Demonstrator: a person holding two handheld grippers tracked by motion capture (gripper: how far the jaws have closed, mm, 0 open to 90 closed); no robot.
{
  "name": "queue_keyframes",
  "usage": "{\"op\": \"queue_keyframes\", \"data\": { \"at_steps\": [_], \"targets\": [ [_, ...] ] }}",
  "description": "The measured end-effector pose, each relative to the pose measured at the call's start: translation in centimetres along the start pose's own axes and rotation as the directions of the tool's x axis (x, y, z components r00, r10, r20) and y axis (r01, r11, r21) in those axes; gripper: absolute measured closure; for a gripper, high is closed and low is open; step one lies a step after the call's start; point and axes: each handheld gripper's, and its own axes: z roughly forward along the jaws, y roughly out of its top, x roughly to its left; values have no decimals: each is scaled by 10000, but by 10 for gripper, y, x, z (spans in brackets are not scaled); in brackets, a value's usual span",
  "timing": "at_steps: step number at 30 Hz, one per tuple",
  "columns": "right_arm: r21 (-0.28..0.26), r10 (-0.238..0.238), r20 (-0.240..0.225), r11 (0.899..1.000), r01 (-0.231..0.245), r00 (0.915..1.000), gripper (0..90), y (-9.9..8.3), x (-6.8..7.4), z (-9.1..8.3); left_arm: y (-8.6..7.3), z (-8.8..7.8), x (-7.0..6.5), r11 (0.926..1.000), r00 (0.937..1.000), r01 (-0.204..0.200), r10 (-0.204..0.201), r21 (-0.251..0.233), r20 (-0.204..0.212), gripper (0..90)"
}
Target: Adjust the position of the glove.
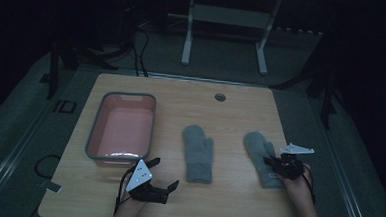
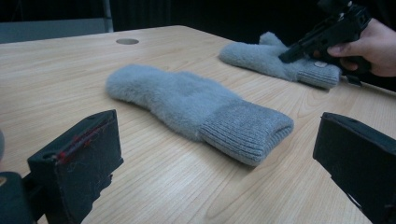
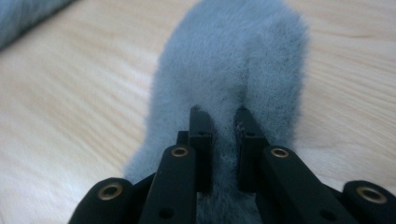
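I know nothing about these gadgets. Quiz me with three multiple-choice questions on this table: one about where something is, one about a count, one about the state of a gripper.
1. Where does the pink plastic bin with the grey rim stand on the wooden table, seen from the high view?
A. on the left
B. on the right
C. in the middle

2. How many fluffy grey woollen mittens lie on the table?
A. one
B. two
C. three

3. What is the right gripper doing?
A. standing wide open above the bin
B. pinching the right mitten
C. resting on bare wood

Answers:
1. A, the bin stands left of both mittens.
2. B, the middle mitten and the right mitten lie side by side, apart.
3. B, its jaws press into a fold of grey fleece, while the left gripper stands wide open and empty.
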Motion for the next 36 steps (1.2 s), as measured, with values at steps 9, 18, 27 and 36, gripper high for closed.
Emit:
{"op": "queue_keyframes", "data": {
  "at_steps": [9, 18, 27, 36],
  "targets": [
    [-740, 879, 959, 9940, -810, 9915, 815, 29, 41, -19, 1, -1, -1, 10000, 10000, -14, 14, -66, -21, 14],
    [-1278, 1613, 776, 9803, -1506, 9839, 815, 57, 84, -16, 1, -2, 0, 9999, 10000, -57, 56, -106, -21, 14],
    [-1512, 1453, -41, 9779, -1442, 9894, 814, 80, 135, 0, 2, -4, 0, 9999, 9999, -81, 80, -146, -71, 13],
    [-1391, 1082, -585, 9835, -1154, 9924, 812, 92, 178, 22, 3, -5, 0, 9998, 9999, -102, 100, -173, -89, 14]
  ]
}}
